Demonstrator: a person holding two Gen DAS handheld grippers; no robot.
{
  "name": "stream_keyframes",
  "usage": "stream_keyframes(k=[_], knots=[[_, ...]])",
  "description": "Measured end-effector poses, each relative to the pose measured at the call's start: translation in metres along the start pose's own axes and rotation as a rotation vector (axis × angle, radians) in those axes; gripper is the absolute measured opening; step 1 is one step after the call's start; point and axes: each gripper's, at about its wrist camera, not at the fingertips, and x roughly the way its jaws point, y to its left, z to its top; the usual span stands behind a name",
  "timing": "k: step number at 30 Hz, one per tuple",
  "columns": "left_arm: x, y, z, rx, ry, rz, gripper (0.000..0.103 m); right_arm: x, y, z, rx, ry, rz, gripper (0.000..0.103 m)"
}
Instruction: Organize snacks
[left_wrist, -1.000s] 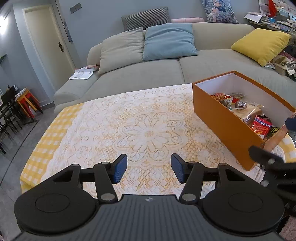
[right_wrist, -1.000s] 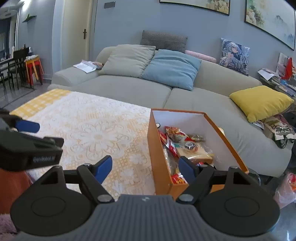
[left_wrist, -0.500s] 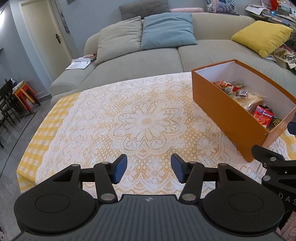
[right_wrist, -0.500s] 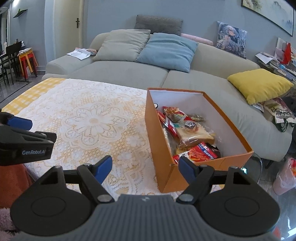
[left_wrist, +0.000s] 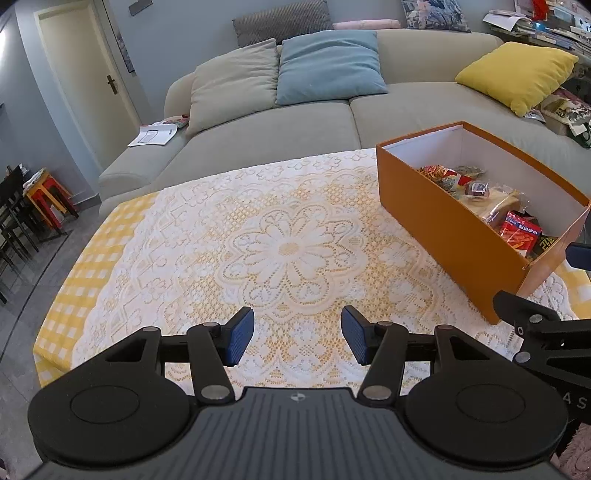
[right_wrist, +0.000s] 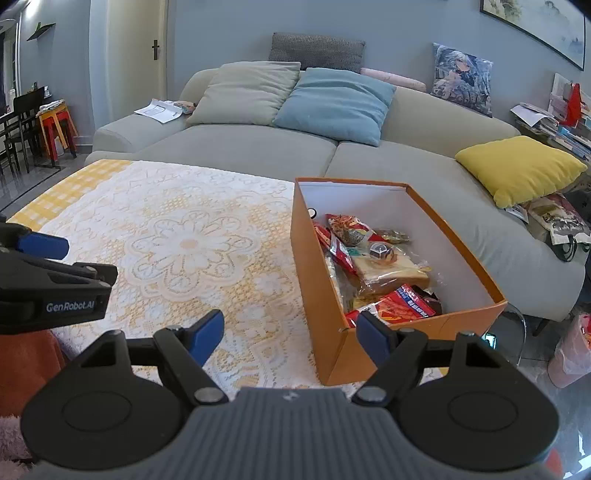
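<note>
Snacks (right_wrist: 376, 266) lie unmoved in the orange box (right_wrist: 317, 295); both tongs (left_wrist: 297, 334) (right_wrist: 290, 334) stay released.

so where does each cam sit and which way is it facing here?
Left wrist: on the left gripper, angled down across the lace tablecloth toward the sofa; its own open blue-padded fingers show, plus the right gripper's edge at far right.
Right wrist: on the right gripper, angled down at the orange box of snacks; its own open fingers show, and the left gripper at far left.
Shared: box, tablecloth, sofa, blue cushion, yellow cushion.
</note>
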Motion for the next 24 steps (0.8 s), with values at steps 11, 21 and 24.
stream_keyframes(k=[11, 21, 24], knots=[[-0.0012, 0.0031, 0.0015, -0.015, -0.003, 0.001, 0.064, 0.0017, 0.0024, 0.0009, -0.013, -0.004, 0.005, 0.077], [-0.0042, 0.0055, 0.0036, -0.029, -0.011, -0.002, 0.064, 0.0003, 0.0061, 0.0010, -0.020, -0.016, 0.025, 0.077], [-0.0050, 0.0066, 0.0040, -0.034, -0.014, -0.003, 0.064, 0.0000, 0.0071, 0.0019, -0.021, -0.019, 0.026, 0.077]])
